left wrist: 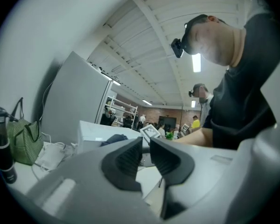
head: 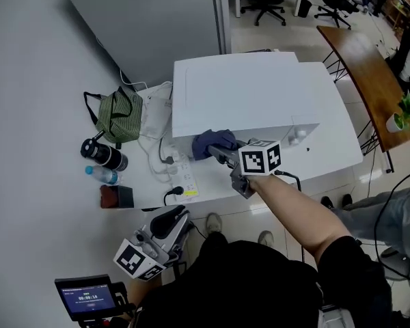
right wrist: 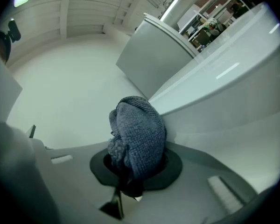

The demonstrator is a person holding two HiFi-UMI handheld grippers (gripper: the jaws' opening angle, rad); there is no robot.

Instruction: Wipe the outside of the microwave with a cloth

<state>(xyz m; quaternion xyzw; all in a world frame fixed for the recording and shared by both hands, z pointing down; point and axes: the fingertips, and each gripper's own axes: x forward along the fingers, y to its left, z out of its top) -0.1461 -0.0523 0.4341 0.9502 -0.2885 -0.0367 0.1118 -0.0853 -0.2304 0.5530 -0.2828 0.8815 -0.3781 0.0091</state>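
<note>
the right tongs (head: 221,152) are pinching a bunched dark blue cloth (head: 214,142), reached forward on a bare forearm. the cloth sits at the near left corner of the white microwave (head: 253,94), up against its side just under the top edge. in the right gripper view the cloth (right wrist: 138,136) bulges out from between the black pads, with the microwave's pale wall (right wrist: 224,106) close beside it. the left tongs (head: 168,223) hang low and near the person's body, off the front edge of the white table (head: 48,80) and well apart from the microwave. their dark pads (left wrist: 126,161) are drawn almost together with only a slim gap and nothing between them. on the table to the left of the microwave lie a green striped bag (head: 119,115), a black flask (head: 104,154), a small water bottle (head: 102,175), a brown box (head: 116,197) and a white power strip (head: 182,178) with tangled cords.
</note>
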